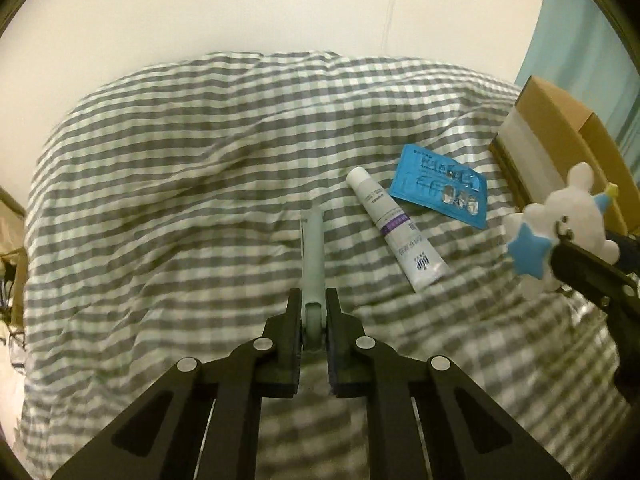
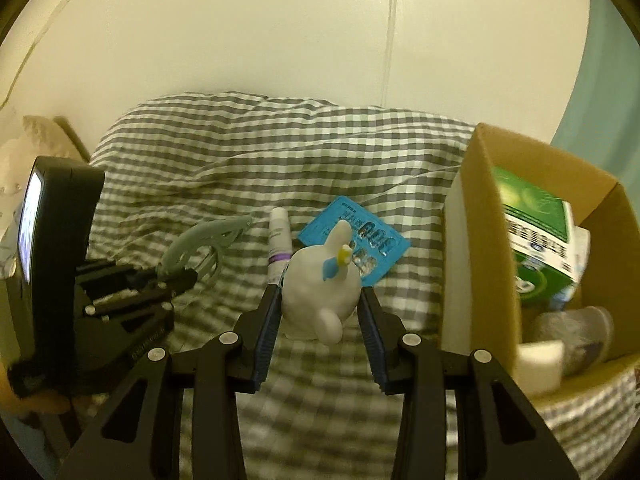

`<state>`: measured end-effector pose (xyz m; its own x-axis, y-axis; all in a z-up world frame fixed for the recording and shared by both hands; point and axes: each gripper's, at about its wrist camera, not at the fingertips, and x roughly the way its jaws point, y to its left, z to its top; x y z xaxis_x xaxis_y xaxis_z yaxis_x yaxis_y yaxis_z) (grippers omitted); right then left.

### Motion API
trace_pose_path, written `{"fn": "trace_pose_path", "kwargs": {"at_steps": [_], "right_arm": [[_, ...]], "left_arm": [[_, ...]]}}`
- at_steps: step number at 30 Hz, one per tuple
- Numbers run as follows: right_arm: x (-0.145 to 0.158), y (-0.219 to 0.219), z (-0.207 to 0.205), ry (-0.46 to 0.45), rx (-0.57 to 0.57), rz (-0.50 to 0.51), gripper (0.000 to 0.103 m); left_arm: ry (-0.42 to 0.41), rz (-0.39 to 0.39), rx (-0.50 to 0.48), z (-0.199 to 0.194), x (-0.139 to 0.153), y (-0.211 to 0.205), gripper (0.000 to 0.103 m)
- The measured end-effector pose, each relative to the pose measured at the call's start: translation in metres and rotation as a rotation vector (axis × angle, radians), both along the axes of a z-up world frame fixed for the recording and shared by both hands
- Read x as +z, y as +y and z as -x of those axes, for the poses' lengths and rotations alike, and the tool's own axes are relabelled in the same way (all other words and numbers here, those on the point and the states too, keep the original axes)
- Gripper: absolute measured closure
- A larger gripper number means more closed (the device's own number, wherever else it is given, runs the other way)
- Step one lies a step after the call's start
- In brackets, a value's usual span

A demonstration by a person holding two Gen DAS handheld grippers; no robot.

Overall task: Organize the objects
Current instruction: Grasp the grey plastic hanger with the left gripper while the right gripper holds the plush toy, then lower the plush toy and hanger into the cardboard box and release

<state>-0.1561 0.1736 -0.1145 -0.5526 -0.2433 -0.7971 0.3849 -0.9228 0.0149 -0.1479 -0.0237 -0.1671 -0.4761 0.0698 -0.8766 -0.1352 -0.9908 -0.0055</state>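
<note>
My left gripper [image 1: 313, 304] is shut on a pale green clip-like tool [image 1: 312, 256], held above the checked bedcover; the tool also shows in the right wrist view [image 2: 204, 236]. My right gripper [image 2: 318, 300] is shut on a white bunny figure [image 2: 320, 296] with a blue star; the figure shows at the right in the left wrist view [image 1: 560, 224]. A white tube [image 1: 394, 228] and a blue blister pack [image 1: 442, 184] lie on the bedcover ahead, and both show in the right wrist view, the tube [image 2: 277, 240] left of the pack [image 2: 368, 240].
An open cardboard box [image 2: 480, 240] stands at the right on the bed, holding a green carton [image 2: 536, 232], a grey cup [image 2: 576, 332] and other items. The checked bedcover [image 1: 180, 200] fills the middle. A cream wall is behind.
</note>
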Motion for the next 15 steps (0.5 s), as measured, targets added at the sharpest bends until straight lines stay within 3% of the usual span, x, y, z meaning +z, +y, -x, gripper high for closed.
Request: {"fn": "trace_pose_path", "kwargs": {"at_steps": [7, 15], "right_arm": [[0.048, 0.015, -0.033, 0.069, 0.006, 0.017, 0.064], [0.111, 0.043, -0.067, 0.177, -0.016, 0.039, 0.064]], "left_arm": [[0.046, -0.044, 0.012, -0.023, 0.043, -0.003, 0.093], [0.162, -0.097, -0.029, -0.049, 0.122, 0.029, 0.093]]}}
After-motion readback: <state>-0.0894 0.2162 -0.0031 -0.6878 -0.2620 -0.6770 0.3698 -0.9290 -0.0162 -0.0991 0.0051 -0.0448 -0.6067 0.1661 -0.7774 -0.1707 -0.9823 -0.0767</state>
